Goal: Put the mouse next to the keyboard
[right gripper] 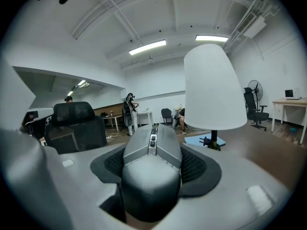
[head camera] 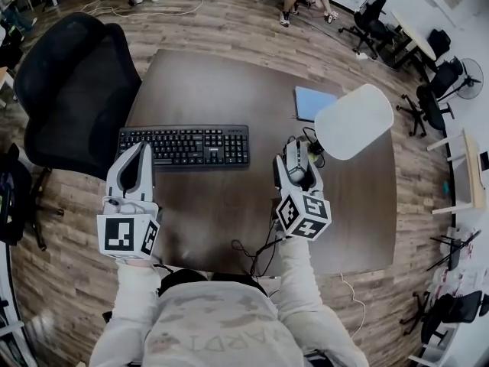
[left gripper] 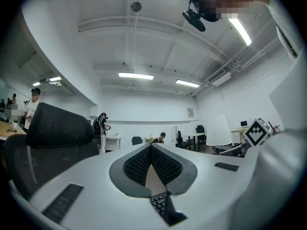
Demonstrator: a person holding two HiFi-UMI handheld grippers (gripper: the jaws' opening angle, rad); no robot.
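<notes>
**Mouse**. We are gripping it in the right gripper, whose jaws are clenched on its two flanks. Its long axis is running along the jaws, with the button end pointing away from us. We cannot tell whether it is resting on the table or riding just above it.

**Keyboard**. It is lying to the left of the mouse, its long axis crosswise to the mouse's. A strip of bare table is showing between its right end and the mouse.

**Left gripper**. We are holding it pinched together on nothing, by the keyboard's left end.

**Lamp**. It is standing just beyond the mouse, to the right.

**Assessment.** We are judging the right hand much the nearer. The coming move is looking like a short shift leftward, with the mouse's axis unchanged.
</notes>
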